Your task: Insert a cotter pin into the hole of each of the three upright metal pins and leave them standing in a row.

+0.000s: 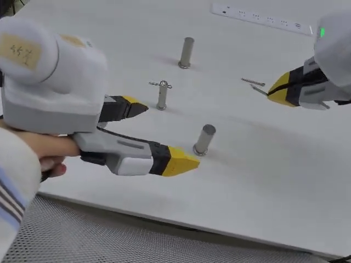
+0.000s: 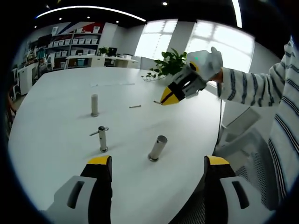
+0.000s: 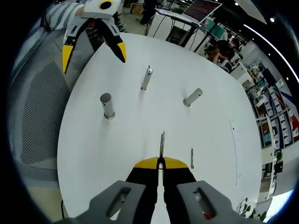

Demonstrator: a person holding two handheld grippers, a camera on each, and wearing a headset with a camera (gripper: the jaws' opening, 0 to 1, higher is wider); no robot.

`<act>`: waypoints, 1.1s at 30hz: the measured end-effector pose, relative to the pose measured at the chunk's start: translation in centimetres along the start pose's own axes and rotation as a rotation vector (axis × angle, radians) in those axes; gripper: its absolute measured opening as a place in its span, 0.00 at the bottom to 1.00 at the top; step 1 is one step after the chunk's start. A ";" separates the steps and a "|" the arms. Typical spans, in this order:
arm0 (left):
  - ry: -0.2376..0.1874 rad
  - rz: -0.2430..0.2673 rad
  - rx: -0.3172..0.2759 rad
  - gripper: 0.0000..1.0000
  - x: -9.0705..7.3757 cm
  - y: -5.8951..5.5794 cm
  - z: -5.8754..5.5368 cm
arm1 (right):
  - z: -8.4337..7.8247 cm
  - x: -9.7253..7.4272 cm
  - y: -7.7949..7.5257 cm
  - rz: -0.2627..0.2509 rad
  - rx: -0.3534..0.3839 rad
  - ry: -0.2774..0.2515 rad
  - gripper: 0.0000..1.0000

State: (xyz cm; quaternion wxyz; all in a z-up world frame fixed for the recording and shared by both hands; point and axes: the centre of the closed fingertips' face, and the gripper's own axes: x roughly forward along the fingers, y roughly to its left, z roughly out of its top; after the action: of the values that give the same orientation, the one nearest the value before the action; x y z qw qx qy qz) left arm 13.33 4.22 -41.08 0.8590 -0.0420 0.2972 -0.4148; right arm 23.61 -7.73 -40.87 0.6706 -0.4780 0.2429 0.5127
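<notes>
The right gripper (image 3: 160, 163) is pinching a cotter pin (image 3: 161, 144) above the white table (image 3: 117, 154); the left gripper (image 2: 158, 162) is gaping wide, three upright metal pins (image 2: 158, 148) standing between its 10 and 12 o'clock, the middle pin (image 2: 102, 138) carrying its own

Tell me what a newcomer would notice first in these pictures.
On the white table stand three upright pins in a row: the middle grey metal pin carries a thin cotter pin through its top, while the far grey metal pin and near grey metal pin are bare. The right yellow-tipped tool is shut on a second thin metal cotter pin; the left yellow-tipped tool hangs wide open by the near pin.
</notes>
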 end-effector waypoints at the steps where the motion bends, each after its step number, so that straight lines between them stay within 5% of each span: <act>1: 0.000 -0.002 -0.006 0.78 0.0 0.0 0.1 | 0.3 -0.3 0.2 -0.007 -0.010 -0.005 0.00; 7: -0.045 -0.024 -0.056 0.71 0.4 0.0 1.5 | 2.8 -1.3 1.2 -0.051 -0.042 -0.078 0.00; 20: -0.104 -0.100 -0.146 0.52 1.5 -0.7 4.2 | 7.1 -2.0 4.7 -0.126 -0.185 -0.146 0.00; 33: -0.114 -0.163 -0.221 0.20 1.2 -2.0 4.2 | 9.2 -2.2 7.0 -0.107 -0.212 -0.184 0.00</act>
State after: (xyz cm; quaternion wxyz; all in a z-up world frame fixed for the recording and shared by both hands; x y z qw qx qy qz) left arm 14.86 1.27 -37.59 0.8280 -0.1839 0.2873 -0.4451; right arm 14.90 -0.44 -37.93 0.6623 -0.5092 0.0991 0.5406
